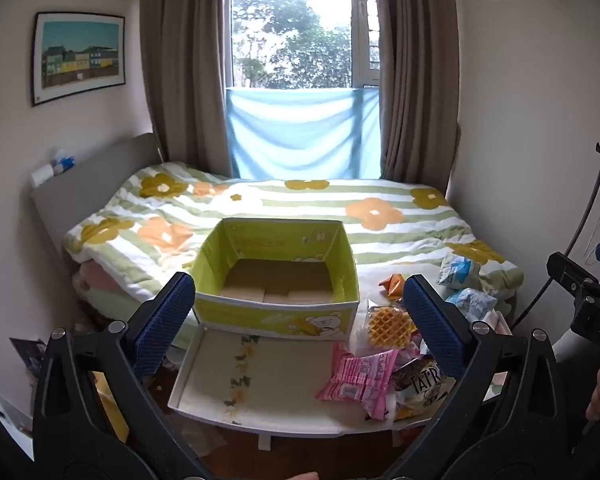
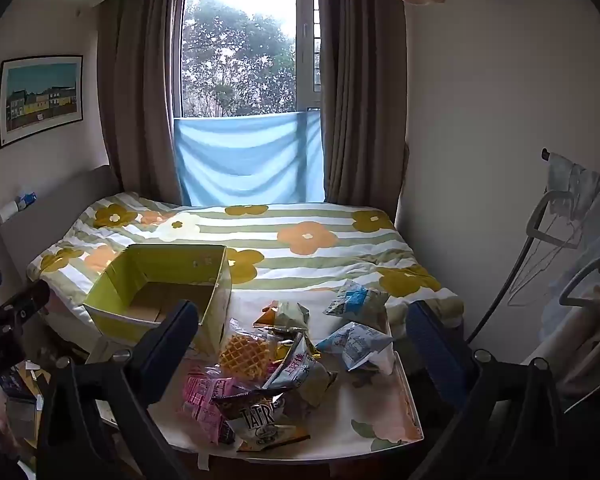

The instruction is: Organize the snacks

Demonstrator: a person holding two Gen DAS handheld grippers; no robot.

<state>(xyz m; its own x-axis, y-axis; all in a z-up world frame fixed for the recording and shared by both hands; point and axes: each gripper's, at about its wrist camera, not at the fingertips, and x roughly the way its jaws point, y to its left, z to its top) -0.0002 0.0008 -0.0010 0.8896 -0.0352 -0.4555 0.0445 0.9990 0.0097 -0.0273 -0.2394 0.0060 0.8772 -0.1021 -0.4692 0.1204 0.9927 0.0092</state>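
Note:
A green cardboard box (image 1: 276, 312) (image 2: 112, 296) stands open on the far left of a small white table (image 1: 220, 384) (image 2: 360, 412), with only a brown bottom showing inside. A heap of snack packets lies on the table's right part: a waffle (image 1: 392, 326) (image 2: 246, 354), a pink packet (image 1: 358, 380) (image 2: 204, 396), a dark "TATR" bag (image 1: 422, 380) (image 2: 260, 416) and blue-white packets (image 1: 460, 270) (image 2: 356, 344). My left gripper (image 1: 300, 316) hovers open in front of the box. My right gripper (image 2: 300, 344) hovers open above the heap. Neither holds anything.
A bed with a flowered, striped quilt (image 1: 300, 208) (image 2: 300, 248) lies right behind the table, under a curtained window. Walls close in left and right. A rack with hangers and cloths (image 2: 568, 240) stands at the right. Clutter lies on the floor at the left (image 2: 16, 396).

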